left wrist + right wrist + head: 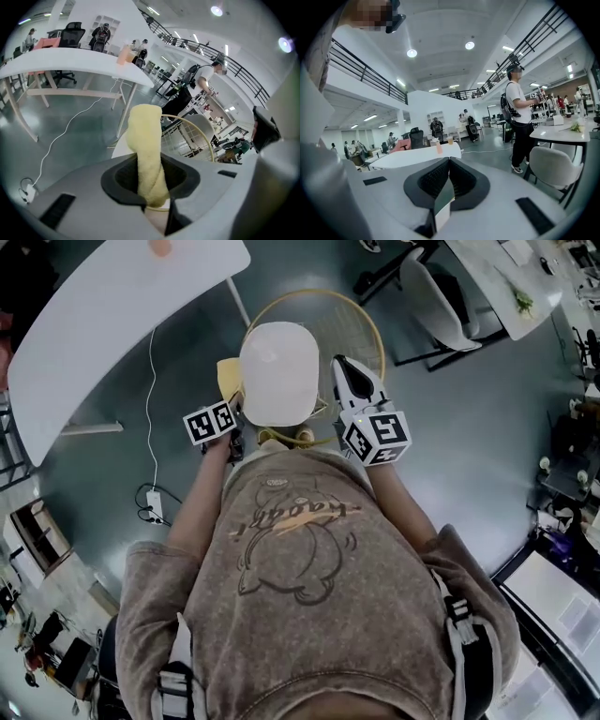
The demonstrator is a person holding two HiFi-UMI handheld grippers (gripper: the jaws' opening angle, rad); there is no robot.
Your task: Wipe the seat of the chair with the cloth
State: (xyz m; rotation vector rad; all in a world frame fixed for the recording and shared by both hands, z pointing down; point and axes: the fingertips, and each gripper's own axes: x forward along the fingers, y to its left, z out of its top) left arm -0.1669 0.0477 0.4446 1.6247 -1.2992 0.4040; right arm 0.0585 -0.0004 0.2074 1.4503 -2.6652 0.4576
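Cloth point(143, 136) in left tool point(147, 176) (clamped), seemingly beside seat point(278, 371)

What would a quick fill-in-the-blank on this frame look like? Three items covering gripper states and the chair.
1. The left gripper is shut on a ____ cloth.
2. The right gripper has its jaws together with ____ between them.
3. In the head view, the seat in front of the person is ____ in colour.

Missing words: yellow; nothing; white.
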